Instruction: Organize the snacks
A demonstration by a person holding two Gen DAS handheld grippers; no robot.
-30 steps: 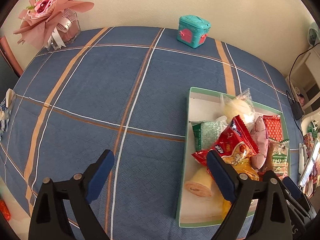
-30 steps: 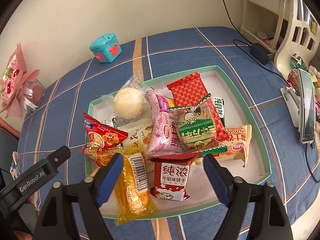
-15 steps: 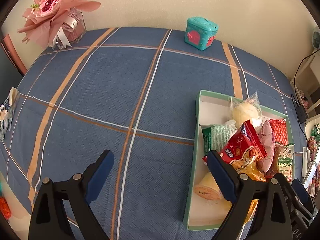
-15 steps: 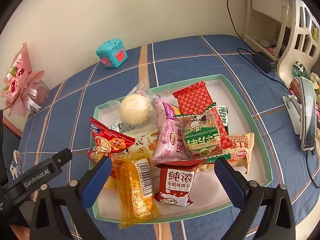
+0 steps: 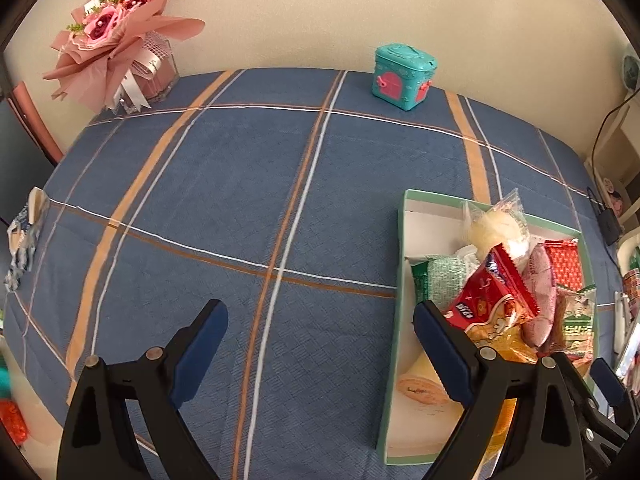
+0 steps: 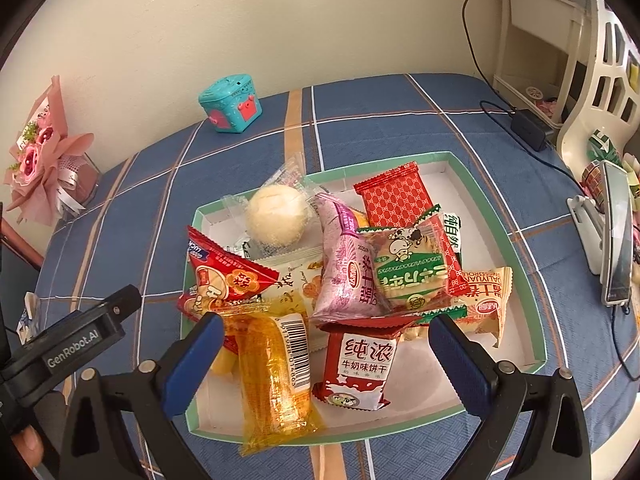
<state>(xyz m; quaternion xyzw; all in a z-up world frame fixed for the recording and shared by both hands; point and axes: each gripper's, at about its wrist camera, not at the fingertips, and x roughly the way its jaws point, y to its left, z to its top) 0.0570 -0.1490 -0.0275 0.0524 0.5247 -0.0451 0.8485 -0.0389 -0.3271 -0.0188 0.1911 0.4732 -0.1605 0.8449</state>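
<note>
A green-rimmed white tray (image 6: 516, 264) holds several wrapped snacks: a yellow corn pack (image 6: 276, 376), a red milk-biscuit pack (image 6: 356, 364), a purple pack (image 6: 348, 256), a round cream bun (image 6: 276, 216) and a red patterned pack (image 6: 396, 196). My right gripper (image 6: 324, 356) is open above the tray's near edge, empty. My left gripper (image 5: 320, 340) is open and empty over the blue plaid cloth, its right finger at the tray's (image 5: 394, 320) left wall. The red snack bag (image 5: 492, 300) shows there too.
A teal toy chest (image 5: 404, 76) stands at the back by the wall. A pink bouquet (image 5: 116, 40) sits at the back left. A phone on a stand (image 6: 612, 236), a charger (image 6: 528, 128) and a white shelf (image 6: 540, 32) are to the right.
Both grippers have drawn back and up, so more of the table shows. The right gripper has opened wider. The snacks in the tray have not moved.
</note>
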